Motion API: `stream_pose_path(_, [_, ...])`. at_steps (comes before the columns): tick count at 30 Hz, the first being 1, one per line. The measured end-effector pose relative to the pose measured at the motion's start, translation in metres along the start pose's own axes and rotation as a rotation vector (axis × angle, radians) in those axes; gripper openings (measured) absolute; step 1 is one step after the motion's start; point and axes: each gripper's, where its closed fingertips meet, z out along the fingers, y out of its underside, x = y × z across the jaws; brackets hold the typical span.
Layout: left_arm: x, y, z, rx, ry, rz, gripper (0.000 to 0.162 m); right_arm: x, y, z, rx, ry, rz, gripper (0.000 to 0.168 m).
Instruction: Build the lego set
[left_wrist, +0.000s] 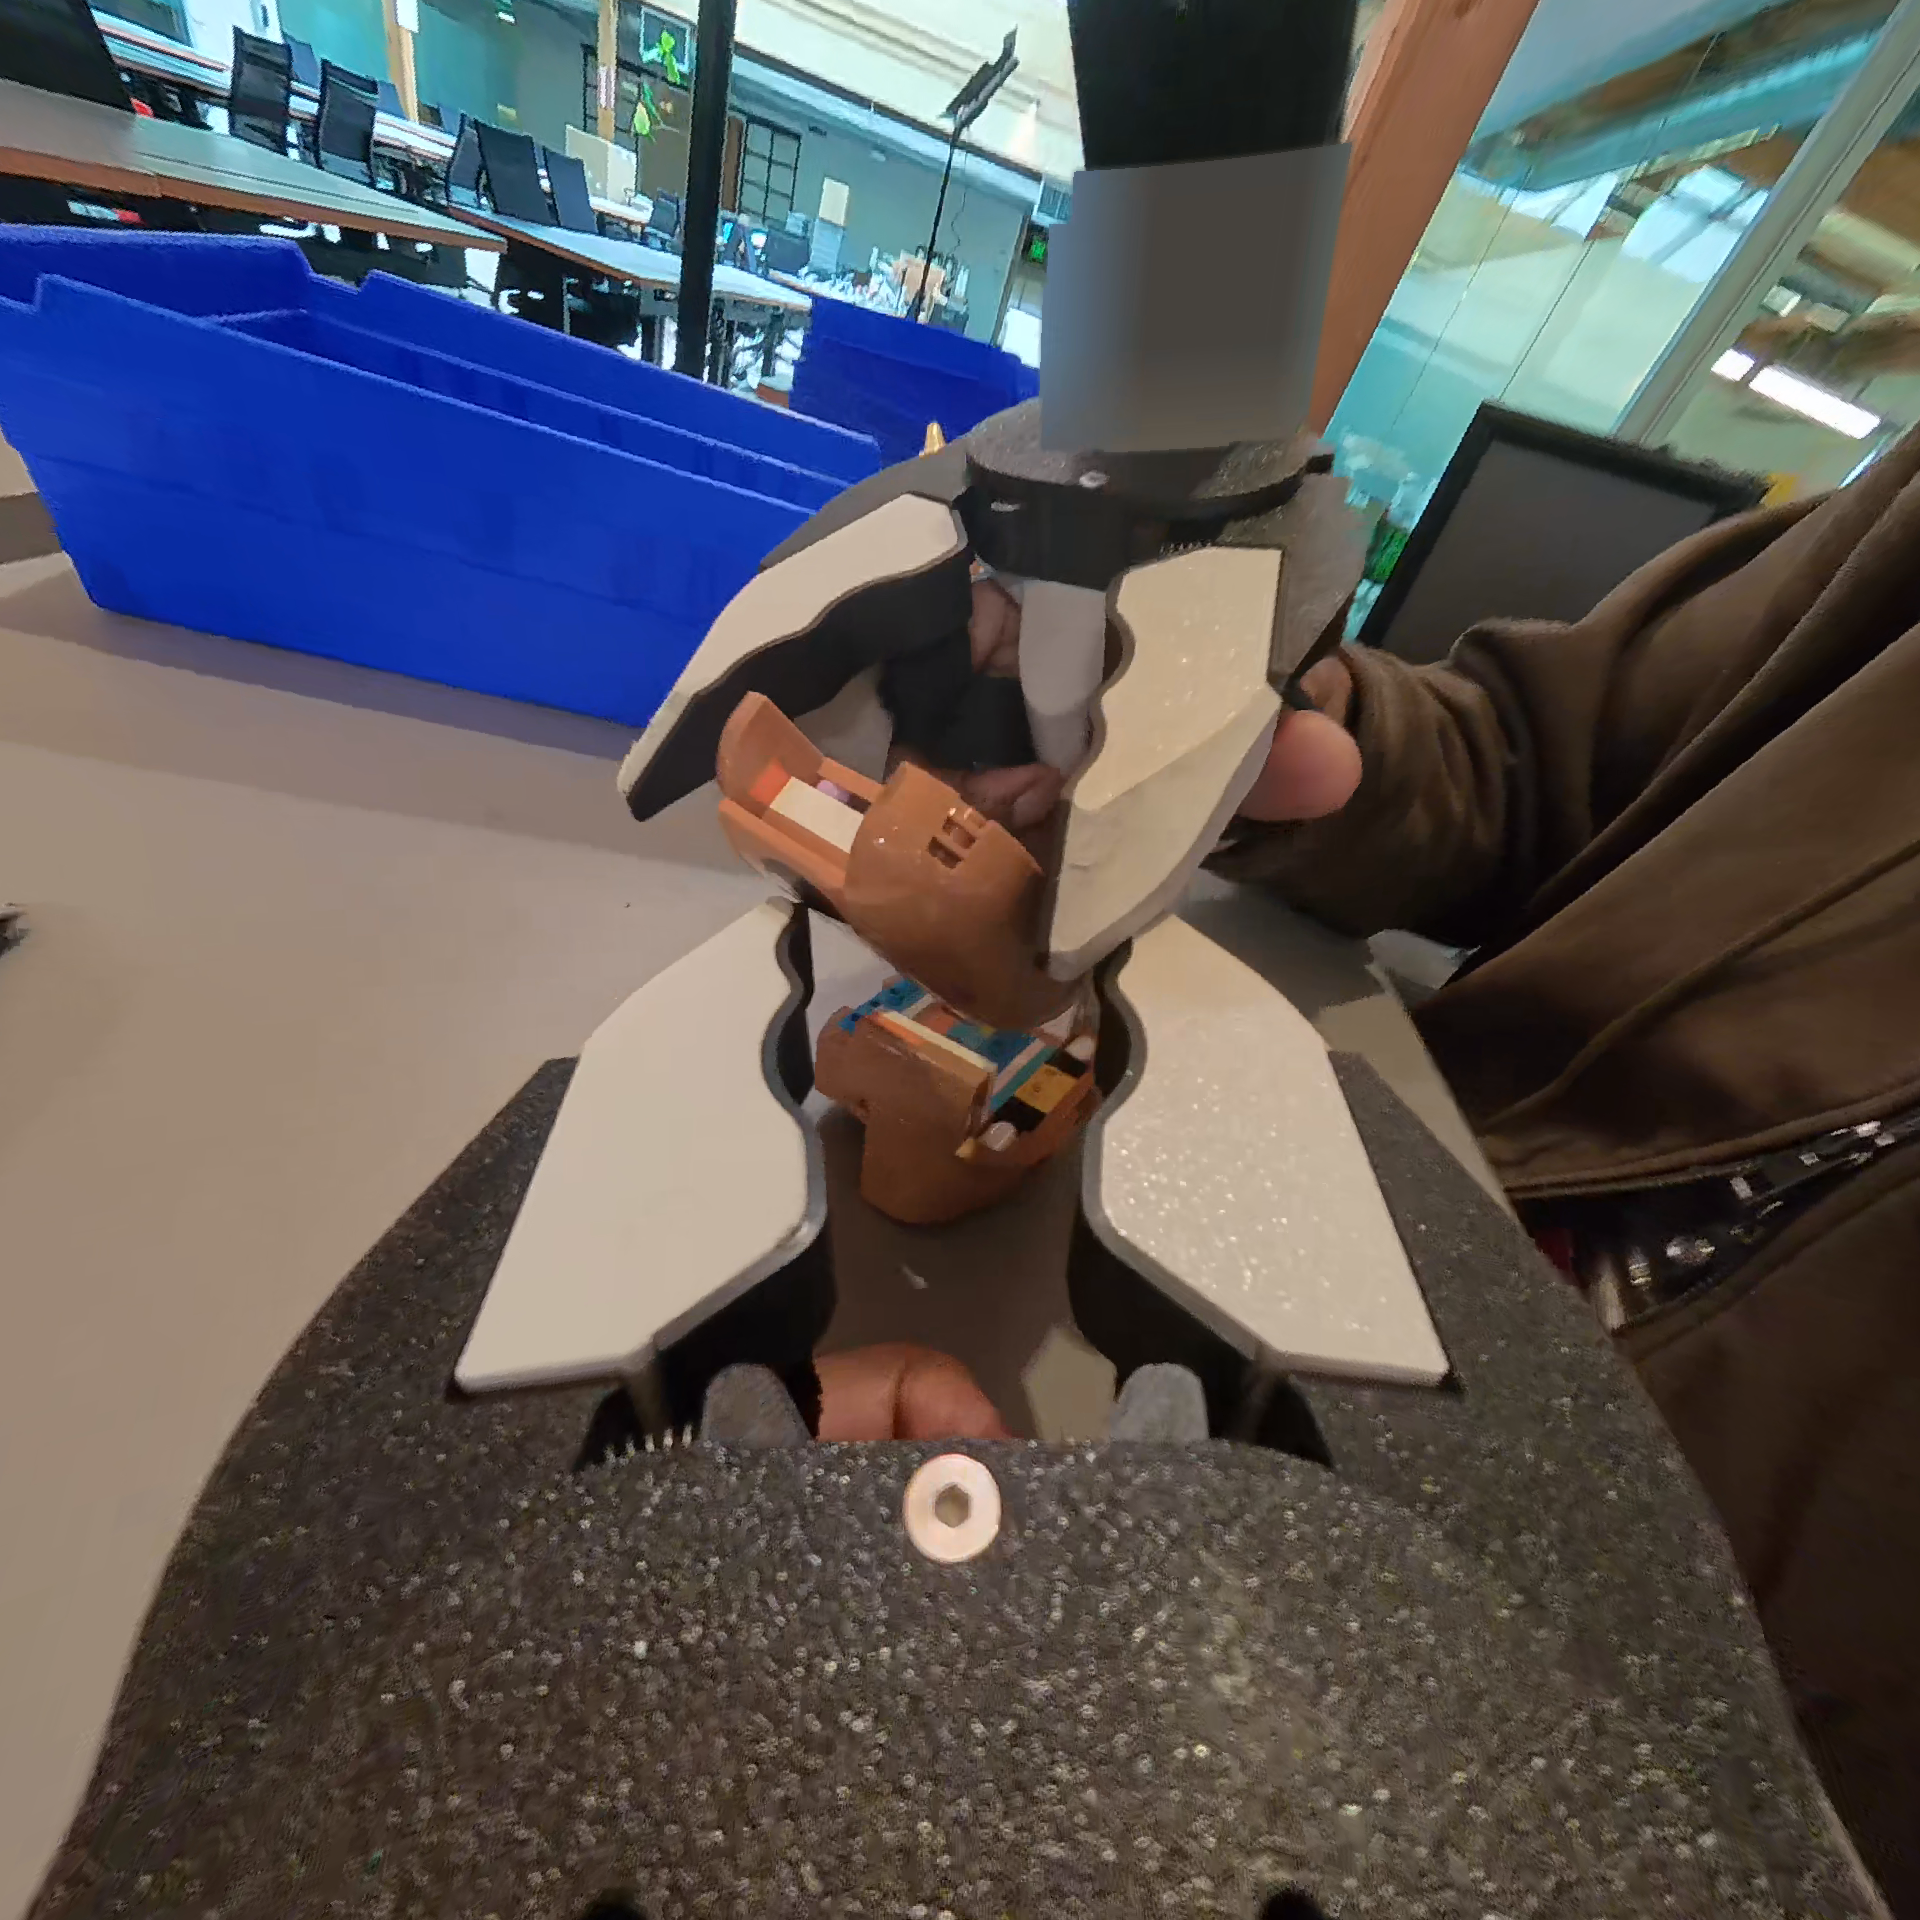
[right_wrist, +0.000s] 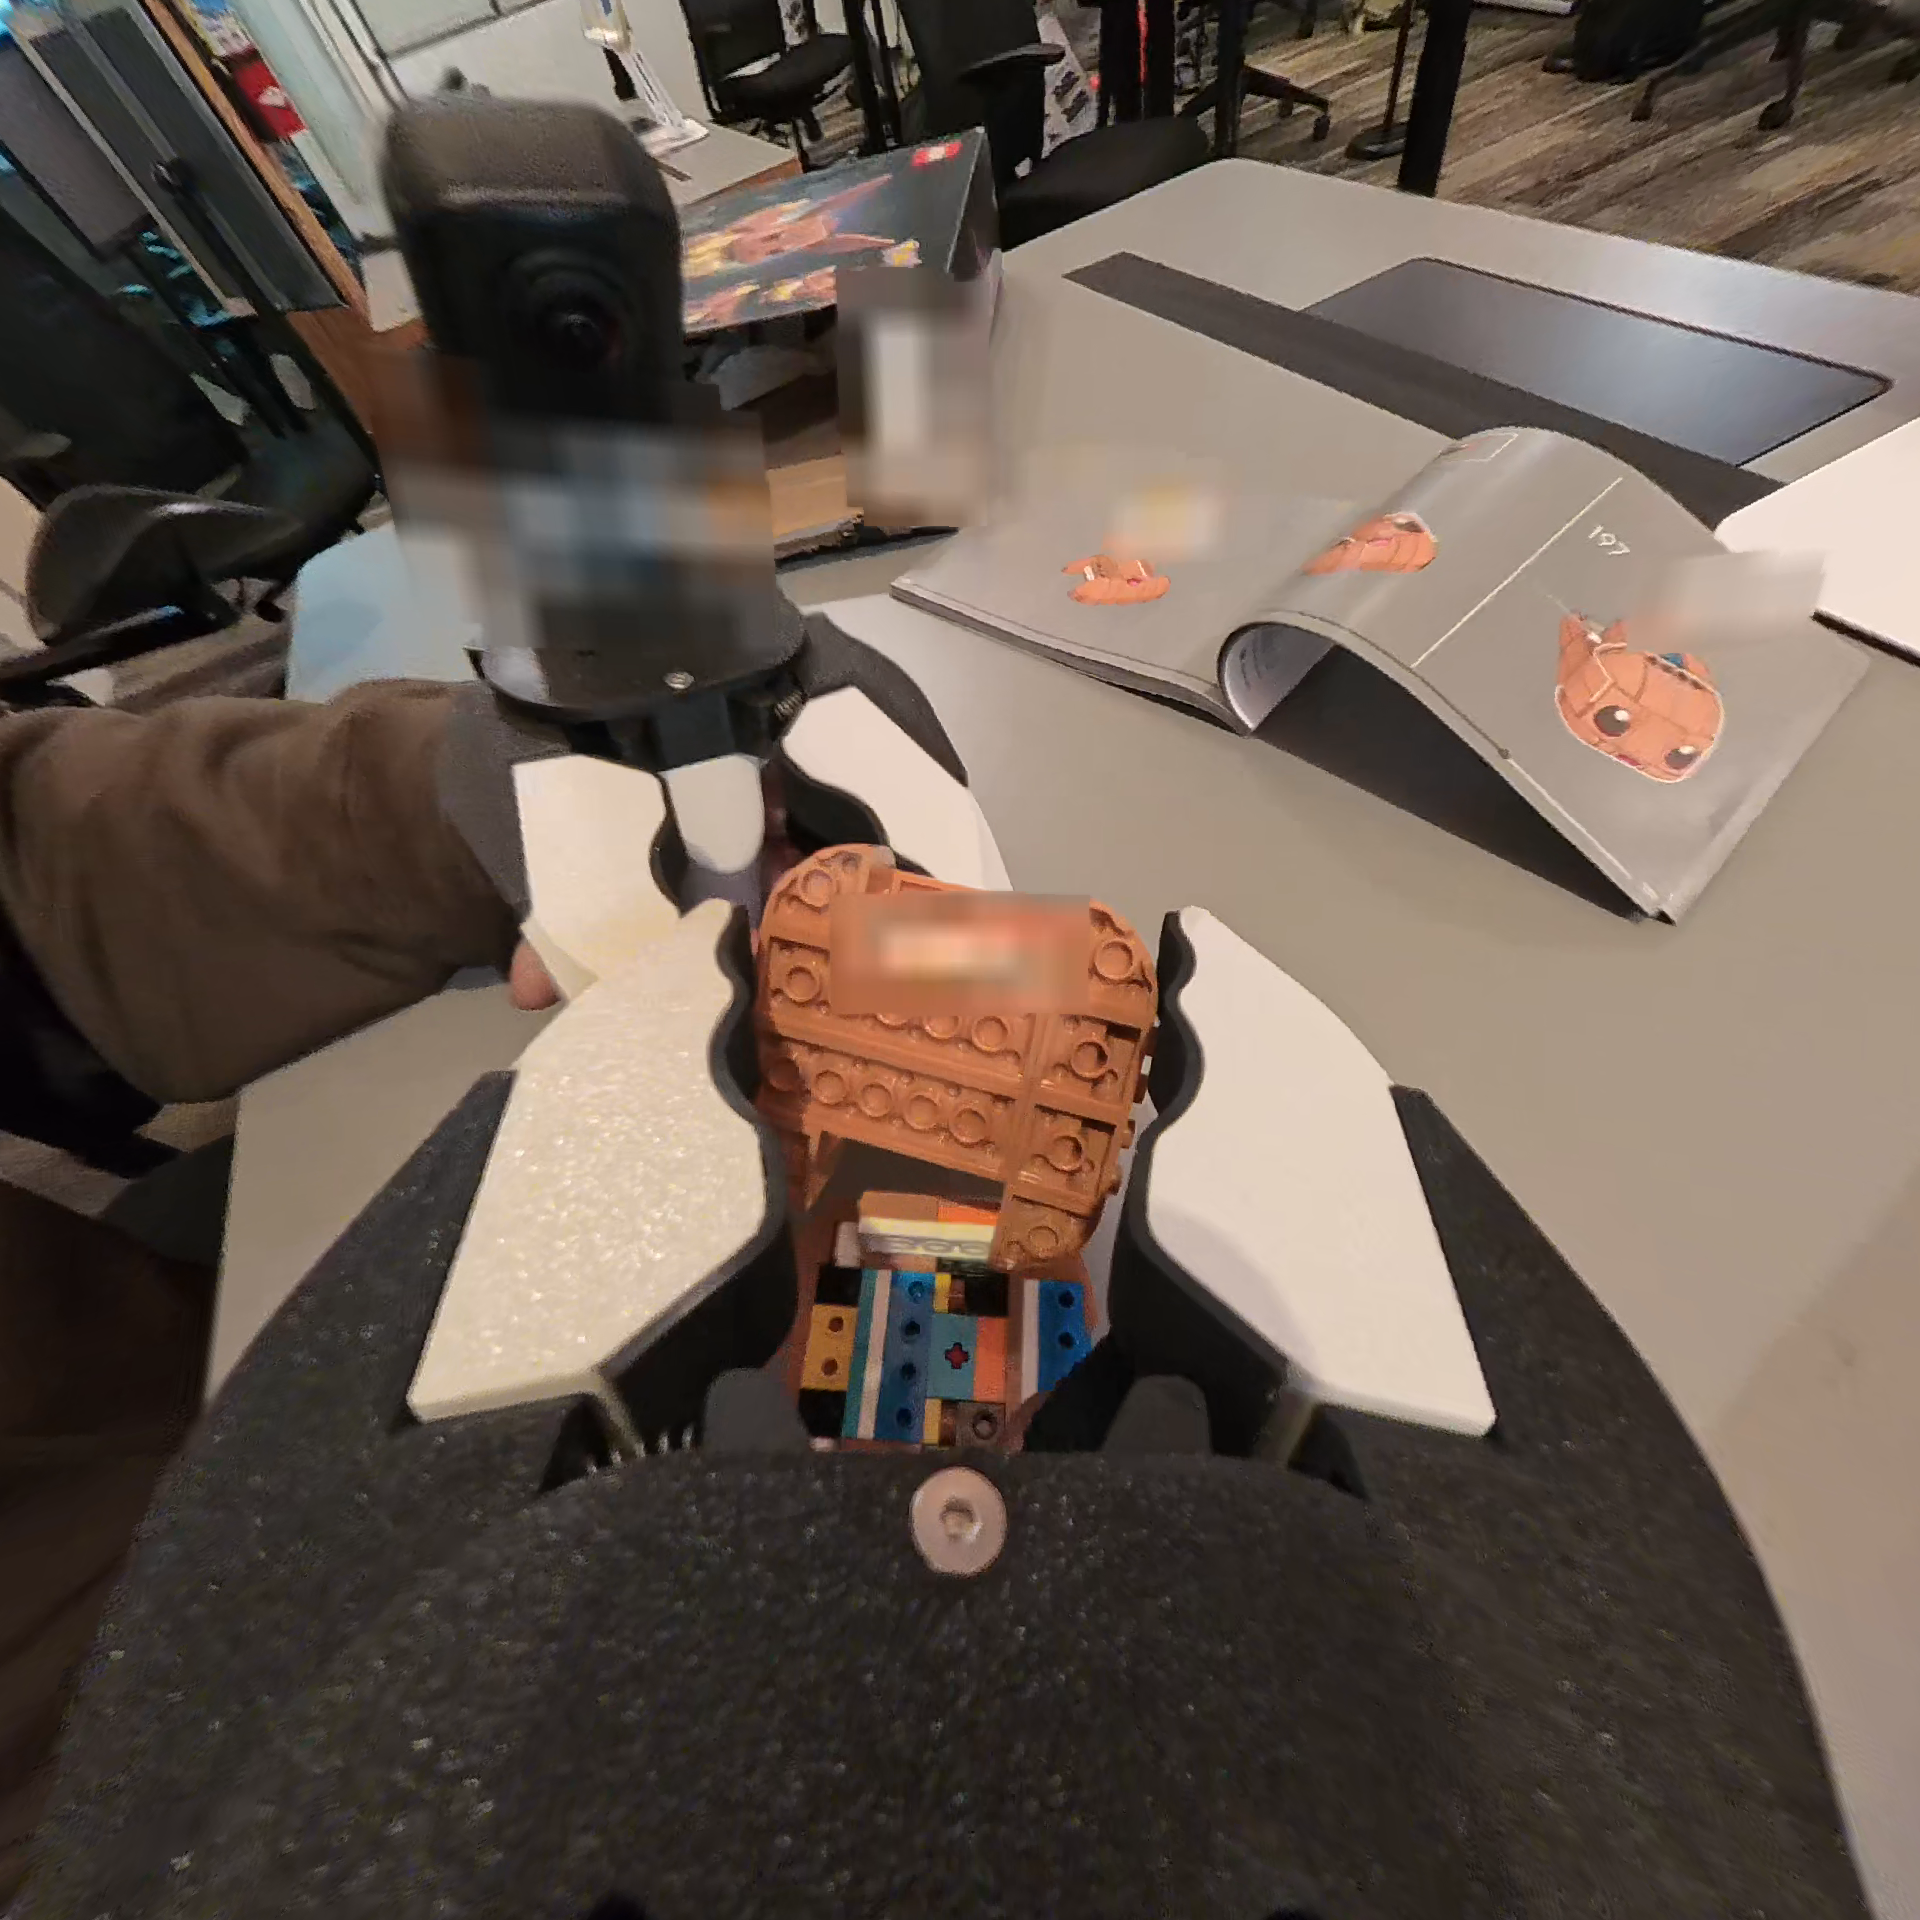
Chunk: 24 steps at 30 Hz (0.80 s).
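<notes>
Here, between the jaws of the left gripper (left_wrist: 951, 1049), a brown brick block (left_wrist: 940, 1101) with blue, white, black and yellow pieces on its upper face is held, both fingers closed against its sides. Directly above that block, a second brown curved piece (left_wrist: 883, 862) is clamped in the right gripper (left_wrist: 894, 883), which reaches in from the far side with its tips pointed toward the left one; the lower end of this piece touches the top of the block.

In the right wrist view, the right gripper (right_wrist: 951, 1039) is seen narrowed onto the studded brown shell (right_wrist: 956, 1060), and the multicoloured block (right_wrist: 935, 1351) lies below it, nearer the gripper's base. The left gripper (right_wrist: 727, 831) is seen just beyond the shell, carried by a hand in a brown sleeve (right_wrist: 239, 883).

Out past the left jaws, to the left, a blue bin (left_wrist: 416, 499) is set on the grey table (left_wrist: 260, 935). Beyond the right jaws, to the right, an open instruction booklet (right_wrist: 1403, 644) is spread on the table (right_wrist: 1455, 1039), and farther off a set box (right_wrist: 831, 239) is placed behind the left gripper's camera.
</notes>
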Motion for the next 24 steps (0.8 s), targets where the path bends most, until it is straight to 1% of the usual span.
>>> stream_pose_path(4, [0.005,-0.013,-0.009,0.107,0.097,-0.153,0.052,-0.005,-0.012,-0.003,0.023,-0.125,0.134,0.069])
stream_pose_path(9, [0.009,-0.028,-0.019,0.230,0.184,-0.258,0.050,-0.013,-0.027,-0.007,0.047,-0.292,0.277,0.067])
stream_pose_path(12, [0.009,-0.038,-0.026,0.323,0.241,-0.336,0.045,-0.017,-0.034,-0.008,0.081,-0.370,0.335,0.067])
stream_pose_path(14, [0.006,-0.043,-0.030,0.381,0.266,-0.378,0.041,-0.019,-0.040,-0.010,0.121,-0.418,0.368,0.064])
stream_pose_path(17, [0.002,-0.046,-0.032,0.413,0.278,-0.431,0.040,-0.015,-0.041,-0.011,0.133,-0.425,0.394,0.061])
stream_pose_path(19, [0.001,-0.046,-0.031,0.416,0.280,-0.456,0.040,-0.010,-0.038,-0.009,0.126,-0.398,0.393,0.053])
stream_pose_path(21, [0.000,-0.046,-0.031,0.417,0.276,-0.462,0.039,-0.005,-0.035,-0.009,0.122,-0.370,0.403,0.040])
stream_pose_path(24, [-0.007,-0.045,-0.032,0.413,0.226,-0.458,0.035,0.000,-0.031,-0.009,0.122,-0.354,0.426,0.038])
